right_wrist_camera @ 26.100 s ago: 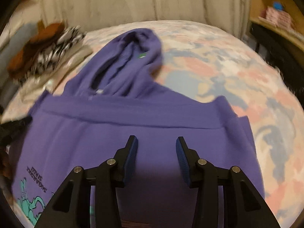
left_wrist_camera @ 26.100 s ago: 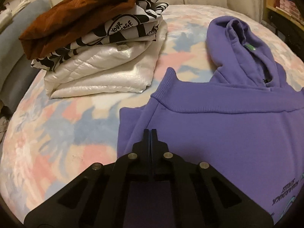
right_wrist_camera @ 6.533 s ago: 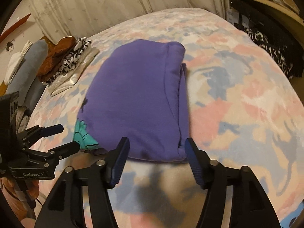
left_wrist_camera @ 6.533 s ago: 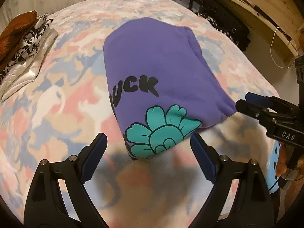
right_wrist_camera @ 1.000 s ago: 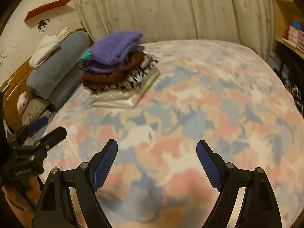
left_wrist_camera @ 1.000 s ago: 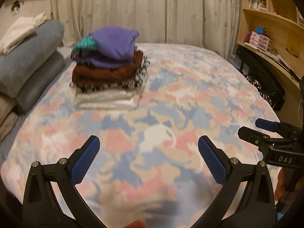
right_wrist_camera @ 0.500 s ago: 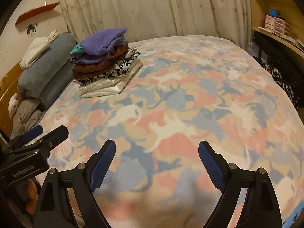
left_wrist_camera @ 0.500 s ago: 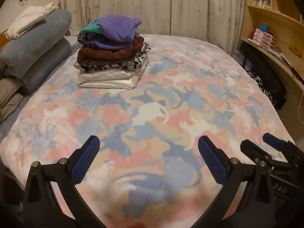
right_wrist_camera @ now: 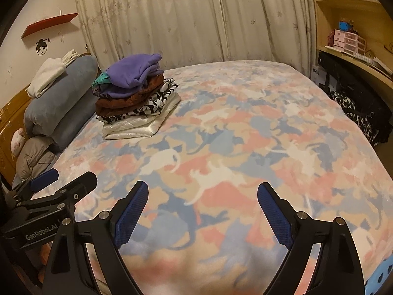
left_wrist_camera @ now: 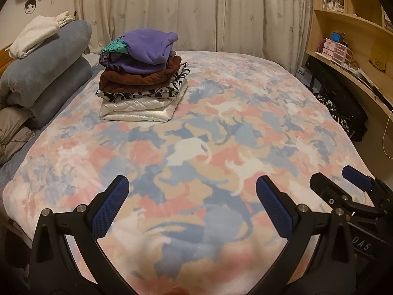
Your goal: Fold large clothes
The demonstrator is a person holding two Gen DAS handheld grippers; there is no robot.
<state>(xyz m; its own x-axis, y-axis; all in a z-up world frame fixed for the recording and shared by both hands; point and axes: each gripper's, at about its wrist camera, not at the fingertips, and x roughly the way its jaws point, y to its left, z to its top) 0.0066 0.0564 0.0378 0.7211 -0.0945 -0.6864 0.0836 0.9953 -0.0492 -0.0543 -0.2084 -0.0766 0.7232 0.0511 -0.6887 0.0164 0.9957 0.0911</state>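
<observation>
The folded purple hoodie (left_wrist_camera: pixel 147 46) (right_wrist_camera: pixel 133 72), its teal flower print showing at the left end, lies on top of a stack of folded clothes (left_wrist_camera: pixel 140 98) (right_wrist_camera: pixel 137 113) at the far left of the bed. My left gripper (left_wrist_camera: pixel 192 182) hangs open over the near part of the patterned blanket (left_wrist_camera: pixel 221 127), nothing between its blue pads. My right gripper (right_wrist_camera: pixel 203 186) is open wide and empty too, well short of the stack. Each gripper shows in the other's view: the right gripper (left_wrist_camera: pixel 332 174) at the right edge, the left gripper (right_wrist_camera: pixel 72 174) at the lower left.
Grey-blue rolled bedding (left_wrist_camera: pixel 46 73) with a white cloth on top lies left of the stack. Curtains (left_wrist_camera: pixel 196 12) close off the far side. A wooden shelf and desk (left_wrist_camera: pixel 356 56) with dark clothes (left_wrist_camera: pixel 343 108) beneath run along the right of the bed.
Both grippers have drawn back from the stack toward the near edge of the bed; the stack looks smaller and more blanket shows. Both stay open and empty.
</observation>
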